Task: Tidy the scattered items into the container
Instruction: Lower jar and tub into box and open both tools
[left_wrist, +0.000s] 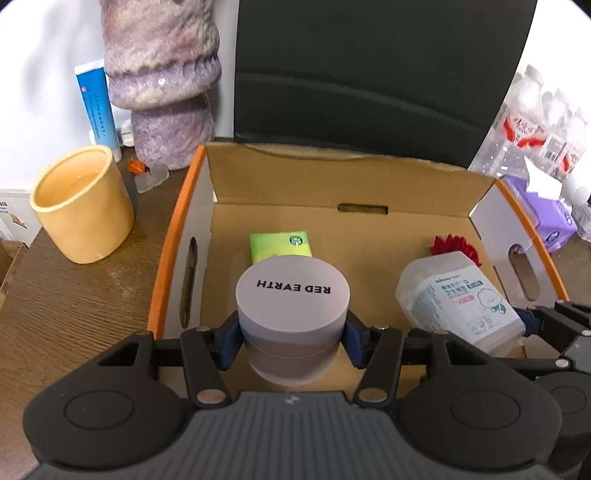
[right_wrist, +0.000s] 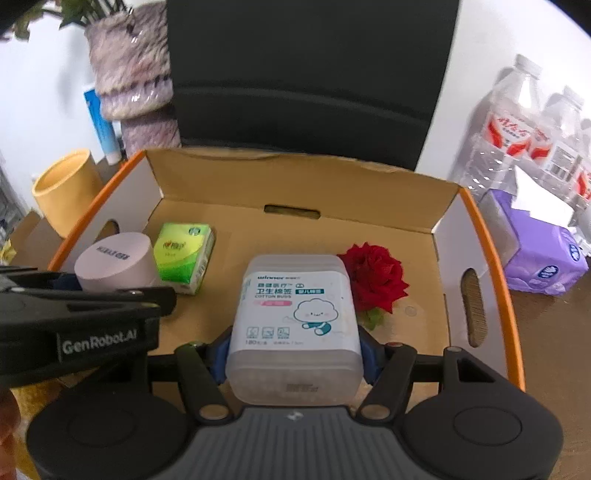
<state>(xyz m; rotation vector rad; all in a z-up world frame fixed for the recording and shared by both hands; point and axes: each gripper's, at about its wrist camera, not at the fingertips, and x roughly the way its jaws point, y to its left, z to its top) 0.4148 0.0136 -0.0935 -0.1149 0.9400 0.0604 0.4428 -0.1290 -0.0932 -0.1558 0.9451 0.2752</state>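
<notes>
An open cardboard box (left_wrist: 280, 184) with orange rims sits on the wooden table; it also shows in the right wrist view (right_wrist: 295, 181). My left gripper (left_wrist: 291, 338) is shut on a pale round "RED EARTH" jar (left_wrist: 292, 295), held over the box's near left part. My right gripper (right_wrist: 294, 354) is shut on a clear cotton-bud box (right_wrist: 295, 317), held over the box's middle. The jar (right_wrist: 114, 264) and cotton-bud box (left_wrist: 458, 299) each show in the other view. A green tissue pack (right_wrist: 184, 258) and a red flower (right_wrist: 376, 277) lie inside the box.
A yellow cup (left_wrist: 81, 203) stands left of the box, with a furry purple vase (left_wrist: 162, 85) and a blue tube (left_wrist: 96, 107) behind it. A purple tissue pack (right_wrist: 539, 251) and a pack of water bottles (right_wrist: 535, 140) stand to the right. A black chair back (right_wrist: 306, 74) is behind.
</notes>
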